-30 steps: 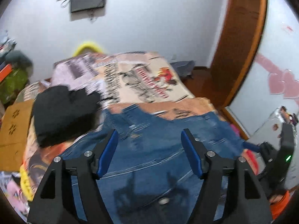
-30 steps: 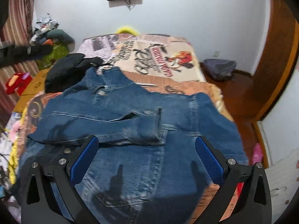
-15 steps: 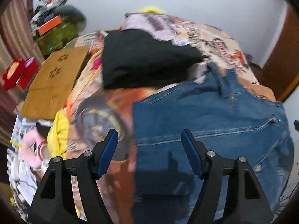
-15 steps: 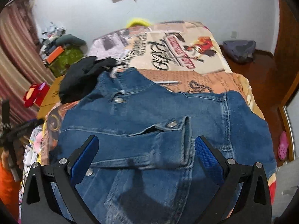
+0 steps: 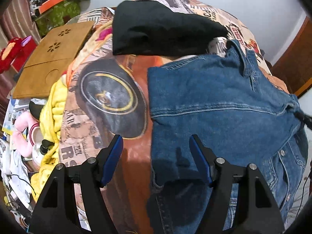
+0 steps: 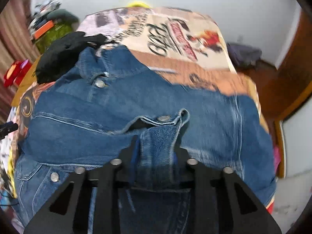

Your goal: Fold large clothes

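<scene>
A denim jacket (image 6: 204,113) is spread on the bed (image 5: 109,97) beside a black garment (image 5: 156,25). Its sleeve cuff (image 6: 158,136) is pinched by the right gripper (image 6: 156,152); the left gripper (image 5: 156,156) hovers wide (nothing held). The sleeve fold seems underway; next, the cuff probably needs carrying across the body.

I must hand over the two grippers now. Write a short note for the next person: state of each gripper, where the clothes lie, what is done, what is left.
Right gripper: shut on the cuff of the blue denim jacket, sleeve lying across the body.
Left gripper: open, holding nothing, above the jacket's left edge.
Jacket lies spread on the printed bedspread; a black garment lies beyond its collar.
Done: one sleeve grasped.
Left: probably finish the sleeve folds, then fold the body.
</scene>
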Tool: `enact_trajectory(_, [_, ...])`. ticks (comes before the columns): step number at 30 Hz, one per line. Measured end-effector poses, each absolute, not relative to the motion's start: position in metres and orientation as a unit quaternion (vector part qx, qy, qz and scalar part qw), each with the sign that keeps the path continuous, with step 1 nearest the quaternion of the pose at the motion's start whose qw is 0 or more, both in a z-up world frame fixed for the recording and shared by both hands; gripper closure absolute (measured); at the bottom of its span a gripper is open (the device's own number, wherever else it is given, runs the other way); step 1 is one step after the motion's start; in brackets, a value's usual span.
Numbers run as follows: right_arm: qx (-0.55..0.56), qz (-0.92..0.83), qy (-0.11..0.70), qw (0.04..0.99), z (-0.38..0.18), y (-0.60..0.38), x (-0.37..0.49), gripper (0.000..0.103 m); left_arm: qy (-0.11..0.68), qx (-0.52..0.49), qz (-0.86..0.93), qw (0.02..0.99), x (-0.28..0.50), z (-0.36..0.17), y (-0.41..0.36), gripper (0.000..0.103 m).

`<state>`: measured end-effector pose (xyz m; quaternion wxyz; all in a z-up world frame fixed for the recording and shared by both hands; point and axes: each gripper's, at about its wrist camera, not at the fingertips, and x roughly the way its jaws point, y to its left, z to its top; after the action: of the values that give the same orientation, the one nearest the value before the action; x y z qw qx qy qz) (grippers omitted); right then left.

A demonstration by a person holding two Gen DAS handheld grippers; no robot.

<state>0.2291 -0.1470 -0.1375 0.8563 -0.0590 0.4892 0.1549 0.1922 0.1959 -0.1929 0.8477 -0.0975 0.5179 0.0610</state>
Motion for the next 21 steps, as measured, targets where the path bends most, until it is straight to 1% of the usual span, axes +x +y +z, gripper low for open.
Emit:
enact_trajectory(6, [-0.073, 0.167, 0.439, 0.880, -0.092, -0.144, 0.236, 0.081, 0.510, -0.091, 0.031, 0.855, 0.195, -0.179, 0.175, 0.034])
enact_trajectory(9, [-0.082, 0.166, 0.422, 0.888, -0.080, -0.148, 0.231, 0.081, 0.509, -0.080, 0.017, 0.857, 0.200, -0.176, 0.162, 0.034])
enact_trajectory(11, [-0.086, 0.167, 0.426, 0.885, -0.084, -0.147, 0.230, 0.081, 0.512, -0.068, 0.006, 0.856, 0.205, -0.180, 0.152, 0.034])
enact_trajectory(16, [-0.113, 0.151, 0.460, 0.868, -0.128, -0.153, 0.227, 0.080, 0.543, -0.071, -0.004, 0.837, 0.214, -0.207, 0.136, 0.034])
enact_trajectory(17, [-0.113, 0.148, 0.466, 0.865, -0.133, -0.156, 0.227, 0.078, 0.549, -0.072, -0.006, 0.833, 0.215, -0.213, 0.133, 0.034])
enact_trajectory(18, [-0.113, 0.144, 0.477, 0.859, -0.141, -0.159, 0.228, 0.072, 0.551, -0.070, -0.002, 0.832, 0.216, -0.216, 0.130, 0.034])
enact_trajectory(19, [-0.113, 0.138, 0.483, 0.857, -0.146, -0.162, 0.228, 0.070, 0.549, -0.068, 0.002, 0.833, 0.215, -0.218, 0.128, 0.033])
enact_trajectory(20, [-0.108, 0.138, 0.484, 0.857, -0.148, -0.165, 0.227, 0.066, 0.548, -0.066, 0.004, 0.834, 0.215, -0.217, 0.127, 0.033])
enact_trajectory(21, [-0.097, 0.140, 0.486, 0.857, -0.146, -0.169, 0.227, 0.065, 0.548, -0.063, 0.006, 0.834, 0.216, -0.215, 0.126, 0.034])
